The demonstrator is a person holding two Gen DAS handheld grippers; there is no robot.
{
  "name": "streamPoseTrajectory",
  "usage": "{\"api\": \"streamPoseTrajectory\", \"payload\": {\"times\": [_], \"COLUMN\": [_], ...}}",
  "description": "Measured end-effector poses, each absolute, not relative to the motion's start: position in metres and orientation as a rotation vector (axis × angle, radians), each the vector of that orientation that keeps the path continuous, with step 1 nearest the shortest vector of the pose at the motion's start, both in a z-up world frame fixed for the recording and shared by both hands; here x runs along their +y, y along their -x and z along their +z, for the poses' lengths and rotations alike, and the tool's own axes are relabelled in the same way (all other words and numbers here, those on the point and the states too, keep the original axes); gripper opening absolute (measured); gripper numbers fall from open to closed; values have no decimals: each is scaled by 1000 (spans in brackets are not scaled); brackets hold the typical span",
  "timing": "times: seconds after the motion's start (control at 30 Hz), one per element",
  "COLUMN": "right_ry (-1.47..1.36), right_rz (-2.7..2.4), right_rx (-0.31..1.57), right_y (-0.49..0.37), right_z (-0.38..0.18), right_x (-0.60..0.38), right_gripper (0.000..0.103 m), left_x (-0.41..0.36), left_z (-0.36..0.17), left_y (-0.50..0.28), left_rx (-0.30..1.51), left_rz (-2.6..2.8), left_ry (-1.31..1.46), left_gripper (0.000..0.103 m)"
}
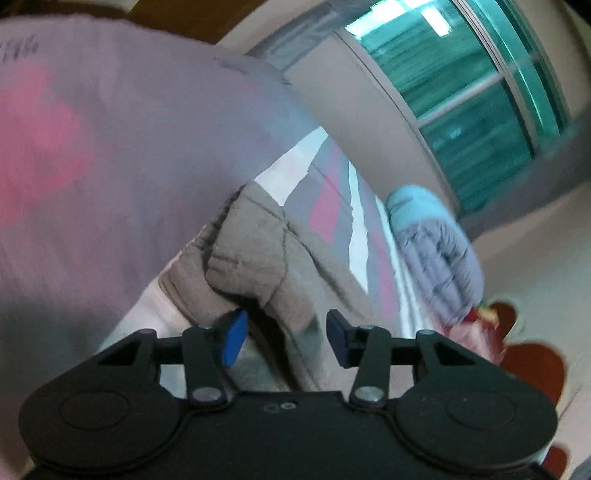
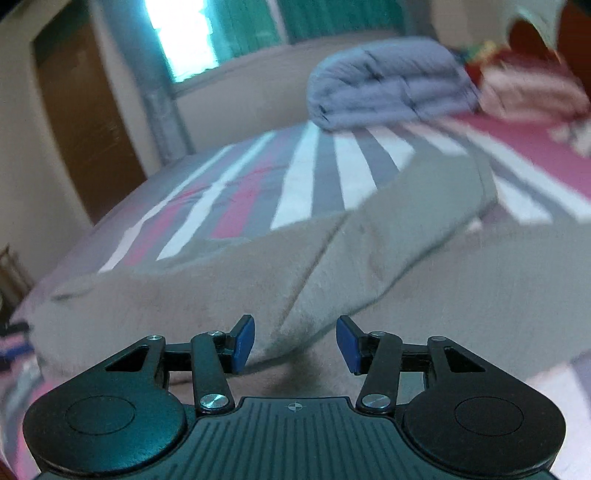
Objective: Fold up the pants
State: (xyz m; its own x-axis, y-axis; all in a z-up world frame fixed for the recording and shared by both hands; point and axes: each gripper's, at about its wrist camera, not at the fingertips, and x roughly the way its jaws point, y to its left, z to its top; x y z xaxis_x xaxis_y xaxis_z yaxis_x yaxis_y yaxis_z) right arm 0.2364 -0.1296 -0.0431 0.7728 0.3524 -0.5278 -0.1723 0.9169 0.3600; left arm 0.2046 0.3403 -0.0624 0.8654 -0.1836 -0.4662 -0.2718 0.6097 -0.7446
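Note:
The grey-brown pants (image 2: 229,288) lie on a striped bed cover (image 2: 306,173), partly folded, with one layer lying over another. My right gripper (image 2: 295,345) is open just above the near edge of the pants, holding nothing. In the left wrist view the pants (image 1: 258,258) are bunched into a thick fold. My left gripper (image 1: 286,339) is open, with its blue pads on either side of that cloth, not closed on it. The left view is tilted and blurred.
A folded grey-blue quilt (image 2: 388,85) lies at the far end of the bed, also in the left view (image 1: 439,254). Pink and red bedding (image 2: 524,88) sits beside it. A window (image 2: 236,26) and brown door (image 2: 85,122) stand beyond the bed.

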Motion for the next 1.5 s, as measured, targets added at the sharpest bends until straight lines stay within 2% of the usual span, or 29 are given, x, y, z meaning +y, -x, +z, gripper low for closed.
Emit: {"api": "streamPoseTrajectory", "payload": {"times": [0.13,0.17,0.2,0.23,0.27,0.33,0.4,0.5,0.6,0.67,0.83,0.93,0.97,1.0,1.07,1.1,1.13,1.17,1.23,1.4,1.47,1.5], "right_ry": [-443,-471,-498,-535,-578,-634,-605,-571,-473,-467,-483,-486,-490,-483,-444,-413,-382,-360,-312,-201,-132,-87], "right_rz": [273,265,250,249,269,291,353,388,382,356,337,350,351,346,287,267,260,258,252,209,176,158], "right_rx": [706,732,756,763,767,764,622,511,592,724,703,718,721,722,643,602,578,575,578,644,685,716], "right_y": [-253,-261,-265,-269,-274,-277,-261,-229,-215,-224,-211,-208,-208,-207,-201,-206,-205,-209,-225,-281,-302,-311], "right_z": [-55,-60,-66,-70,-72,-69,-42,-20,-53,-87,-89,-87,-83,-78,-55,-46,-38,-33,-25,-29,-33,-39], "right_x": [-136,-136,-137,-140,-144,-153,-161,-176,-174,-162,-168,-170,-172,-174,-183,-173,-176,-177,-175,-144,-134,-129], "right_gripper": [50,50,47,35,9,9,9,9,9,9,9,9,13,21,38,40,40,40,40,40,40,39], "left_x": [351,355,359,361,362,356,352,351,348,345,335,331,331,334,316,305,289,277,252,217,208,205], "left_z": [-74,-77,-80,-80,-71,-41,-21,-29,-77,-83,-77,-72,-68,-62,-45,-39,-33,-29,-26,-47,-60,-67], "left_y": [-215,-215,-219,-222,-226,-230,-227,-218,-227,-223,-228,-218,-211,-197,-178,-173,-169,-168,-168,-186,-190,-193], "left_rx": [518,513,513,517,506,424,361,413,609,571,574,589,590,587,549,534,527,522,523,624,653,670], "left_rz": [60,73,84,101,100,32,-30,-27,59,59,80,97,109,135,224,255,281,297,337,441,460,468], "left_ry": [1014,1058,1098,1110,1065,925,866,788,663,652,613,597,592,582,493,446,393,363,333,372,349,339], "left_gripper": [37,35,29,16,14,14,14,14,14,14,15,20,22,24,38,42,54,61,66,66,76,77]}}
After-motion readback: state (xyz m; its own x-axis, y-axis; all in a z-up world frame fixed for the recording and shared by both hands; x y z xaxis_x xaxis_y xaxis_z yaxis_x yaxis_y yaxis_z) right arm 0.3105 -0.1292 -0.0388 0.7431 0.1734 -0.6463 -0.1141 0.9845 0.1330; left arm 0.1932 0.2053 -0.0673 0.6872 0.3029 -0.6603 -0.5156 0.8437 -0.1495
